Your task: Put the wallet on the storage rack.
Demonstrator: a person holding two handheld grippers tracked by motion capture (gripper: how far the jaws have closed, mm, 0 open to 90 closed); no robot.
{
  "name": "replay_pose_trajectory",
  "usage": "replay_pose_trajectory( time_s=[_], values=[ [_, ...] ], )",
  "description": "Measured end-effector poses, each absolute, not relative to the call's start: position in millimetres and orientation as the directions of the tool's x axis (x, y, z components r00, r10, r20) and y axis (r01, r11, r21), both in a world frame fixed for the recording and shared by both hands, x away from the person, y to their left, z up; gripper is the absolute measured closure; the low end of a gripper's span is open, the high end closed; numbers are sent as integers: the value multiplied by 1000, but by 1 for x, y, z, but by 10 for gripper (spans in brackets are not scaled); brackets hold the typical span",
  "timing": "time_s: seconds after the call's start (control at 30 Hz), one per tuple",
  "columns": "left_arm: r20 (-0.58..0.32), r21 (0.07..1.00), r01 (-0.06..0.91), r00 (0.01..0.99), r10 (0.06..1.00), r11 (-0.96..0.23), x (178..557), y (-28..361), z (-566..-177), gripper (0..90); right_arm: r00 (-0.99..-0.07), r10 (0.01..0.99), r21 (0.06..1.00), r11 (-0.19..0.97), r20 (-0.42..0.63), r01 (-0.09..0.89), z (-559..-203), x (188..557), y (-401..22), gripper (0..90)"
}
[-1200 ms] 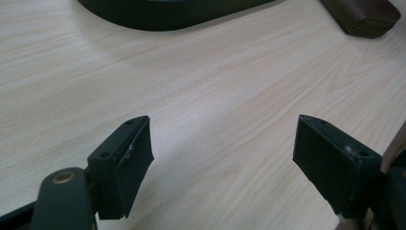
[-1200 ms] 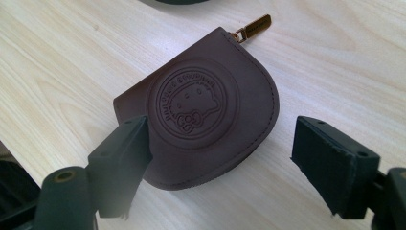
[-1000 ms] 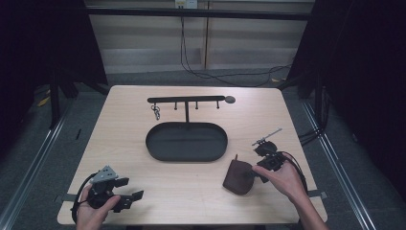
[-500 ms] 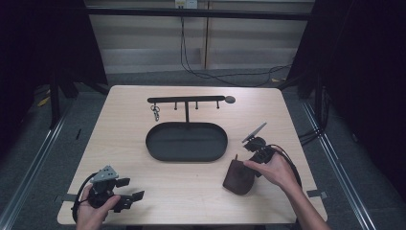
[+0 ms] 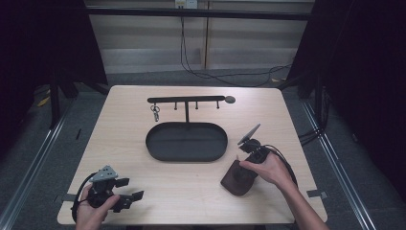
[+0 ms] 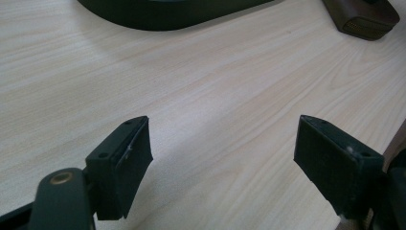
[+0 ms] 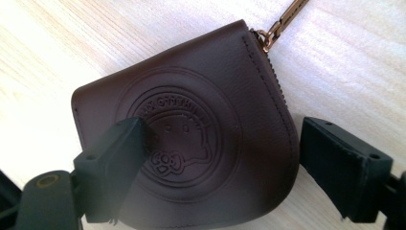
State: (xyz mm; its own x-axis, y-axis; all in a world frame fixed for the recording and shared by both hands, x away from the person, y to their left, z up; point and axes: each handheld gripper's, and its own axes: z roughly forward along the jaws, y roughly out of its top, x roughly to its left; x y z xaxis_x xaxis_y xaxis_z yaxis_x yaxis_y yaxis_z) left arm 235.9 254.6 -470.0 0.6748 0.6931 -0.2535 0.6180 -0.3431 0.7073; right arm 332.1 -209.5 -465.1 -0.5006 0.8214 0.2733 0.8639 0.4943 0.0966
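Pouch: a small dark-brown leather coin pouch (image 7: 191, 143) with a round embossed emblem, a zip along its curved edge and a brass pull chain (image 7: 282, 21) lay flat on the pale wooden table (image 5: 297, 124), near the right front, just beside the black oval metal tray (image 5: 186, 141).
Right gripper: the right gripper (image 7: 220, 163) hung over the pouch with its jaws spread, one above the emblem, the other out past the curved zip edge; neither visibly pressed on the leather.
Left gripper: the left gripper (image 6: 222, 158) rested low at the left front, jaws wide apart over bare wood, holding nothing.
Handling: the pouch looked light, soft and thin, likely to flex or fold under a pinch; the smooth leather could slip.
Where to hold: probably across the stiffer zip seam or an edge, since the pouch lay too flat for a grip on its face.
Behind: a black rack with hooks (image 5: 186, 100) carried a key ring (image 5: 155, 112).
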Motion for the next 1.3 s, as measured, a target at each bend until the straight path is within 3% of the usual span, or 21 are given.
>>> replay_pose_trajectory(
  time_s=[0.17,0.37,0.53,0.77,1.13,1.3],
  values=[
    [-254,705,618,677,691,-346,236,255,-470,202,-471,815,98,467,337,879,-468,333,-215,213],
    [-258,704,619,679,687,-348,236,254,-470,202,-464,829,105,456,311,884,-462,333,-216,317],
    [-264,707,617,683,681,-344,235,254,-470,200,-464,837,97,457,288,884,-460,332,-214,338],
    [-268,704,618,688,675,-350,235,254,-470,195,-457,851,153,431,259,889,-442,333,-217,587],
    [-275,700,620,691,668,-354,236,254,-470,195,-457,855,172,425,245,889,-430,334,-219,656],
    [-283,699,623,691,666,-350,236,254,-470,195,-450,861,188,414,238,891,-417,333,-220,728]
  ],
)
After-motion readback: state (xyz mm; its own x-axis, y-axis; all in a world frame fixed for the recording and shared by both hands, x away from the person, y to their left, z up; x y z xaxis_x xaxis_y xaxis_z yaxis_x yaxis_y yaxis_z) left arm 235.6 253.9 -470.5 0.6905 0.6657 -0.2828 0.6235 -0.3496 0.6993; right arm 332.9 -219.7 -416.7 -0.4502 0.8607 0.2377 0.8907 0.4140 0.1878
